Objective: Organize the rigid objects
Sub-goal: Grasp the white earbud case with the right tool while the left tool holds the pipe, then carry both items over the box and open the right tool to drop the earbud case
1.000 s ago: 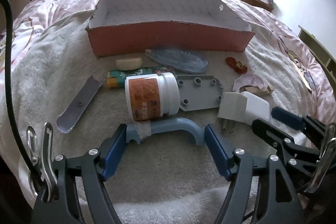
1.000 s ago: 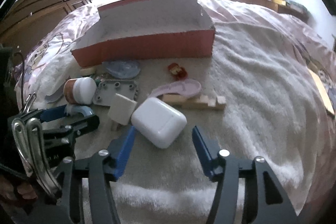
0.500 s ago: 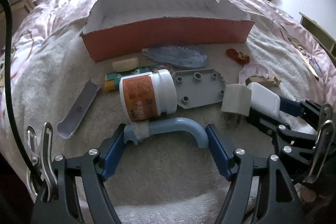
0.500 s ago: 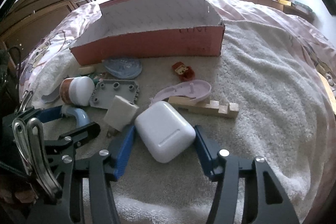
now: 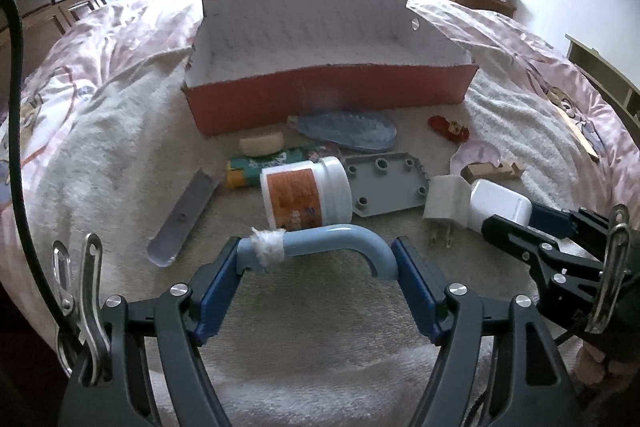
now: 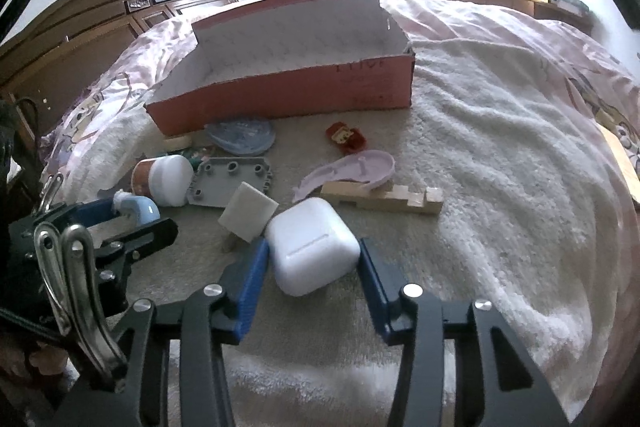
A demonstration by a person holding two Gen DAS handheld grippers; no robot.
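Item: white case (image 6: 312, 245), a rounded, hard-shelled box with a thin seam across its top face. It lies on the cream blanket (image 6: 500, 167) spread over the bed, in front of the open red box (image 6: 304, 87) that is the likely place for it. Its corner touches a flat white block (image 6: 248, 213) to the left.

Handling, judged: light, stiff, glossy, so liable to slip. The rounded corners give poor purchase. The two flat side walls below the seam are the best place to hold it, gripped square, since a skewed squeeze could tip it out or pop the lid.

Right claw (image 6: 312, 267): jaws have just been closing, with the case between them. The blue pads now sit against its two sides, and the case looks slightly raised at the front.

Item: pale blue curved tube (image 5: 320, 247), a stiff bent pipe piece with a wad of white tape at one end. It sits on the blanket, just in front of the white jar (image 5: 306, 193). Judged light, rigid and smooth. The ends are the natural holds.

Left claw (image 5: 318, 267): set wide, pads bearing on the taped end and the curved end, so it spans the tube lengthwise.
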